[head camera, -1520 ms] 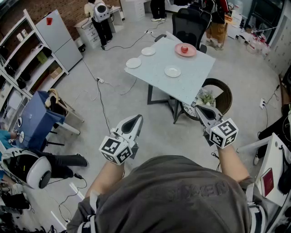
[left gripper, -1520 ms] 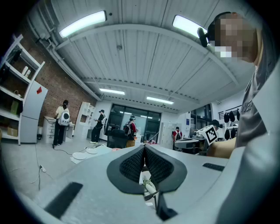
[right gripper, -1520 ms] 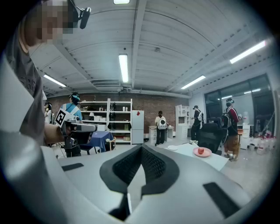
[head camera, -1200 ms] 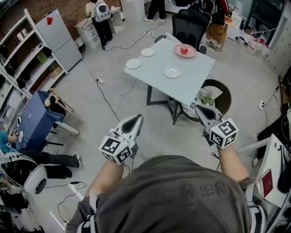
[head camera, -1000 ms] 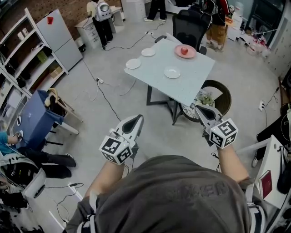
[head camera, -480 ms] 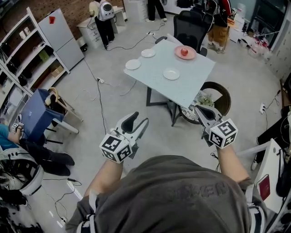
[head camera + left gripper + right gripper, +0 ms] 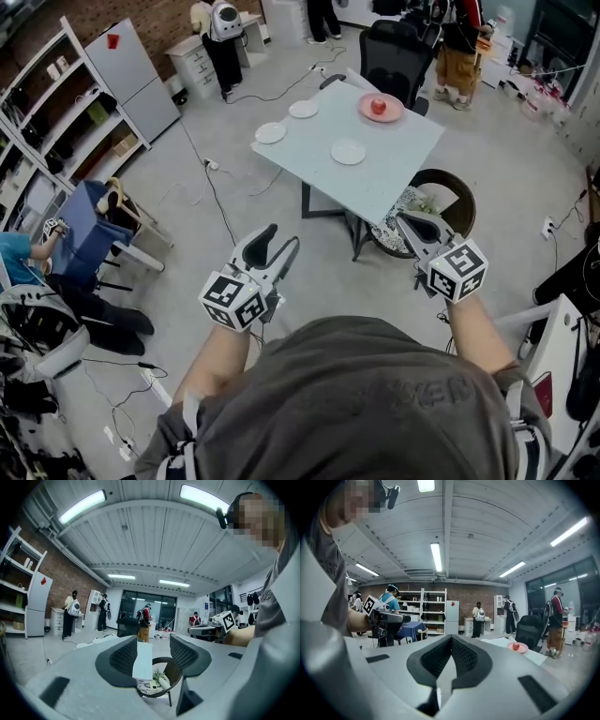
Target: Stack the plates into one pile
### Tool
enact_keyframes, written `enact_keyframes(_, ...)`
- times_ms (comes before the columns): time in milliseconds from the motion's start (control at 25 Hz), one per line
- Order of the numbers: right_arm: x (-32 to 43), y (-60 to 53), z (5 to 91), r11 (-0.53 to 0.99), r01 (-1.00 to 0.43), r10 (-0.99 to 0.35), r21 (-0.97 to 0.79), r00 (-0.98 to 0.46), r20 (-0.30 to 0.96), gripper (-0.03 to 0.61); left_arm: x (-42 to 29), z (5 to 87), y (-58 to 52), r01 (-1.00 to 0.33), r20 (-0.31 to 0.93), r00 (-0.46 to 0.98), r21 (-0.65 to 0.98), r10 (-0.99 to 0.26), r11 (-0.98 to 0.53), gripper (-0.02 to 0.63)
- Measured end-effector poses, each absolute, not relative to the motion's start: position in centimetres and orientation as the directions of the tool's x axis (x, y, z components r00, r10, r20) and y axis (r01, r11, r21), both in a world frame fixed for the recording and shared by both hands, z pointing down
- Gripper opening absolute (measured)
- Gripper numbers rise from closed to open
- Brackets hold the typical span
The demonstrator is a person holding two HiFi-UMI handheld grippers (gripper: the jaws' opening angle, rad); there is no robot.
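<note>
4 plates rest on the table (image 7: 394,169) in the upper middle of the head view: 3 white plates (image 7: 348,152) and 1 pink plate (image 7: 380,109). All lie up-frame, well apart from both grippers. The left gripper (image 7: 279,240) is being opened, with nothing between its jaws. The right gripper (image 7: 405,219) is held closed and empty, and is judged slightly nearer the closest white plate.
</note>
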State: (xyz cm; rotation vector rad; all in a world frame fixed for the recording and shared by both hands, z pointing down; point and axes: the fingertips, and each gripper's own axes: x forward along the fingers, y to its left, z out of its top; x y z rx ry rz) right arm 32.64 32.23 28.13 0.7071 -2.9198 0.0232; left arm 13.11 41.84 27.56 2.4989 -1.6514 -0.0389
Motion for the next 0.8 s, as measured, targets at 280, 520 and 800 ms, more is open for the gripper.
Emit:
enact_keyframes(280, 31.8, 28.9, 29.6, 0.898, -0.439, -0.433, -0.011, -0.889, 0.146, -0.008, 12.3, 29.0, 39.0, -0.921, 0.091, 0.373, 0.151, -0.923, -0.358, 0.199)
enact_keyframes(520, 26.5, 23.9, 31.1, 0.896, -0.444, -0.436, -0.018, -0.885, 0.160, -0.008, 7.1, 30.7, 33.9, -0.914, 0.079, 0.385, 0.167, -0.919, -0.369, 0.199)
enact_keyframes(800, 14.0, 15.0, 31.1, 0.879, -0.477, -0.472, -0.011, -0.872, 0.131, -0.008, -5.7, 32.2, 24.0, -0.896, 0.072, 0.424, 0.181, -0.903, -0.406, 0.199)
